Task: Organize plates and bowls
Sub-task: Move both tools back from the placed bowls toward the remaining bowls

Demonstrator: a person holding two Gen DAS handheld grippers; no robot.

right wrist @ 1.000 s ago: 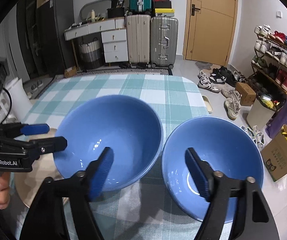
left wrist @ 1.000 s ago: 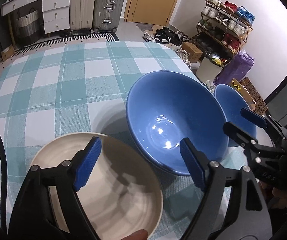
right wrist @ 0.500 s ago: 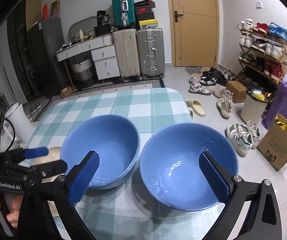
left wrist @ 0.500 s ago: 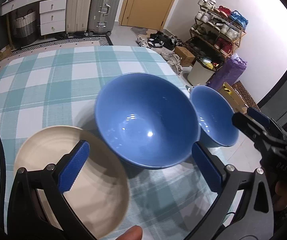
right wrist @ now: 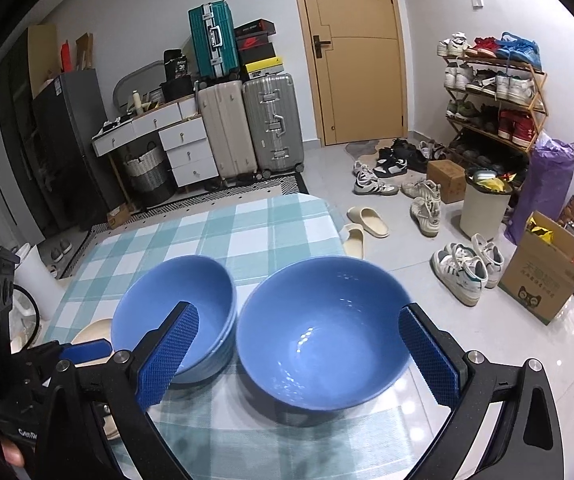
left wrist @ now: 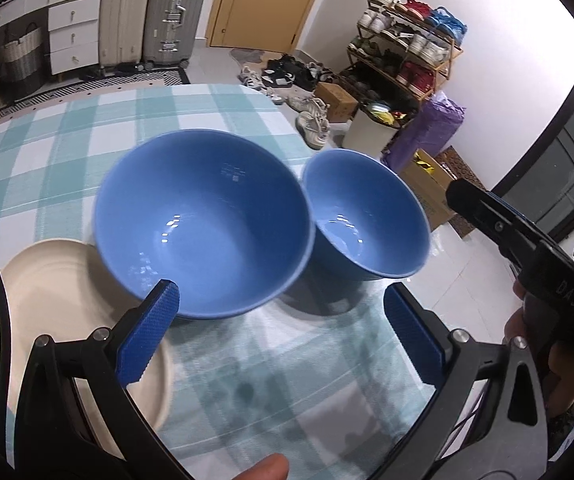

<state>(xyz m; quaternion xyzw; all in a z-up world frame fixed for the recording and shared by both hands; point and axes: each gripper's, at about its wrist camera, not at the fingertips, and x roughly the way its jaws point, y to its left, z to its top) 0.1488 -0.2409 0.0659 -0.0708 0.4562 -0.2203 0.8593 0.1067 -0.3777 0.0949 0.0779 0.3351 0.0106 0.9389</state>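
Observation:
Two blue bowls stand side by side on the checked tablecloth (left wrist: pixel 67 152). The left blue bowl (left wrist: pixel 203 220) sits beside a cream plate (left wrist: pixel 59 300); the right blue bowl (left wrist: pixel 367 216) is near the table's right edge. My left gripper (left wrist: pixel 283 340) is open and empty, just in front of the left bowl. My right gripper (right wrist: pixel 299 360) is open and empty, its fingers spread on either side of the right bowl (right wrist: pixel 323 332). The left bowl (right wrist: pixel 175 320) and the plate's edge (right wrist: pixel 91 332) show at the left of the right wrist view.
The table's right edge drops to a tiled floor with shoes (right wrist: pixel 463 268), a cardboard box (right wrist: pixel 547 280) and a shoe rack (right wrist: pixel 491 96). Suitcases (right wrist: pixel 247 128) and drawers (right wrist: pixel 183 152) stand beyond the far edge.
Both grippers have pulled back and opened wider. The bowls look smaller and farther in both views; the left view has swung right, off the cream plate.

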